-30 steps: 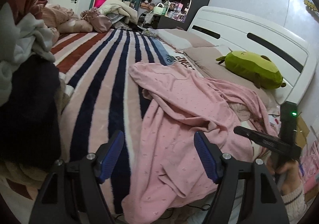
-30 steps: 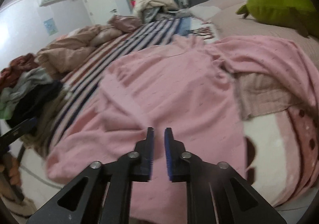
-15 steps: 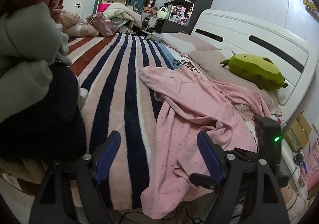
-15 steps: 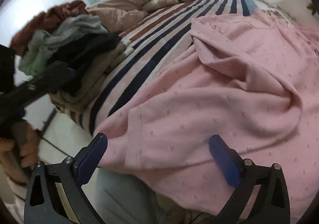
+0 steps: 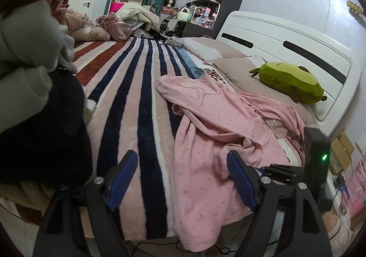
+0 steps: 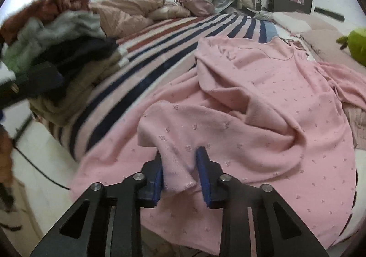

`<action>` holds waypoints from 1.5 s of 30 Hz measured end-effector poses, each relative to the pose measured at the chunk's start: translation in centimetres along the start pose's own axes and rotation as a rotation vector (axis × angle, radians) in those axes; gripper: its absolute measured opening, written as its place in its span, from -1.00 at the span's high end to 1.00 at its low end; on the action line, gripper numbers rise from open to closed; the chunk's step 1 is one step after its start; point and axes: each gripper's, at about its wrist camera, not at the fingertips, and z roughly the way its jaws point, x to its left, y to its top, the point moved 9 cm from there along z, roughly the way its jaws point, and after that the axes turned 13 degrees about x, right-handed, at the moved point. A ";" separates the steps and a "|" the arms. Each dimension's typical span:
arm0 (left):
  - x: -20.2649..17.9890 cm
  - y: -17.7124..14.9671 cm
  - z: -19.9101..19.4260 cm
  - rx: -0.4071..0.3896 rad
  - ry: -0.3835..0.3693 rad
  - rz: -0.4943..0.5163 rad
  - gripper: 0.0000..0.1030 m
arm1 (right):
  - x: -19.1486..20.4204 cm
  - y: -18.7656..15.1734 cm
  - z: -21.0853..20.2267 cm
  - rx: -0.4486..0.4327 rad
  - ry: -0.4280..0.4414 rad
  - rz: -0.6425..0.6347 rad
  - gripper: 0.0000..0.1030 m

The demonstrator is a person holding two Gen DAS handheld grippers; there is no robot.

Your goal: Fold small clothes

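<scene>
Right, pink garment (image 6: 263, 108) lies crumpled across the striped blanket (image 5: 128, 106) near the bed's edge, hem hanging over the side. Right gripper (image 6: 180, 172) has a fold of the pink fabric between its blue pads (image 6: 203, 172); jaws partly closed around it, left pad touching cloth, small gap at the right pad. Left gripper (image 5: 180, 179) hovers over the blanket just beside the garment's edge, jaws spread wide, nothing between them. Pile of clothes (image 5: 34, 88) sits left of it, grey over dark. Green plush (image 5: 290, 83) rests on the pillows by the white headboard (image 5: 286, 35).
</scene>
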 end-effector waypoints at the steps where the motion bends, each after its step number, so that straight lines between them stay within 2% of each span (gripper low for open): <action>1: -0.2 0.0 0.2 0.003 -0.001 0.005 -0.56 | -0.4 0.1 -0.6 -0.010 0.013 0.008 0.71; 3: -0.8 -0.2 1.2 0.023 -0.003 0.024 -0.56 | -1.1 0.1 -1.5 -0.024 0.035 0.014 0.75; 7: -0.9 -1.1 3.8 0.086 0.043 0.038 -0.56 | -3.6 -0.1 -2.5 -0.053 -0.068 0.021 0.90; 9: -1.1 -1.4 4.8 0.110 0.029 0.026 -0.56 | -4.9 -0.3 -3.8 -0.078 -0.033 0.038 0.91; 10: -1.2 -1.5 5.2 0.114 0.020 0.019 -0.56 | -5.4 -0.3 -4.7 -0.095 -0.035 0.041 0.91; 13: -2.0 -1.2 5.5 0.112 -0.010 0.011 -0.56 | -8.6 0.1 -8.7 -0.173 -0.119 0.047 0.92; 17: -3.0 -0.3 5.9 0.109 0.012 0.037 -0.56 | -13.8 1.3 -14.5 -0.260 -0.208 0.071 0.92; 21: -3.7 0.7 6.6 0.109 0.024 0.044 -0.56 | -17.2 1.5 -18.8 -0.306 -0.240 0.066 0.93; 24: -3.8 1.3 7.1 0.111 0.027 0.048 -0.56 | -18.9 0.5 -19.8 -0.298 -0.279 0.061 0.92; 27: -3.8 1.9 7.5 0.117 0.025 0.046 -0.56 | -20.2 -1.9 -18.8 -0.269 -0.201 0.076 0.92; 29: -3.9 2.2 7.7 0.121 0.026 0.048 -0.56 | -21.5 -3.9 -17.0 -0.227 -0.152 0.154 0.92; 31: -4.0 2.5 8.0 0.125 0.032 0.048 -0.56 | -23.1 -5.6 -15.4 -0.189 -0.147 0.232 0.92; 34: -4.5 2.6 8.2 0.131 0.031 0.063 -0.56 | -24.1 -7.1 -14.5 -0.191 -0.082 0.302 0.92; 36: -4.7 2.6 8.6 0.140 0.047 0.084 -0.56 | -24.1 -7.3 -14.4 -0.192 -0.060 0.310 0.92; 38: -4.5 2.7 9.3 0.151 0.064 0.096 -0.56 | -23.0 -7.1 -14.1 -0.170 -0.036 0.255 0.92; 41: -3.8 3.4 11.0 0.182 0.076 0.099 -0.52 | -20.9 -6.9 -13.7 -0.145 0.001 0.162 0.85; 43: -3.4 4.2 12.1 0.197 0.087 0.104 -0.37 | -19.4 -6.6 -13.3 -0.117 0.008 0.099 0.64; 45: -3.2 4.9 13.3 0.216 0.089 0.118 -0.25 | -18.7 -5.8 -13.1 -0.107 -0.040 0.056 0.00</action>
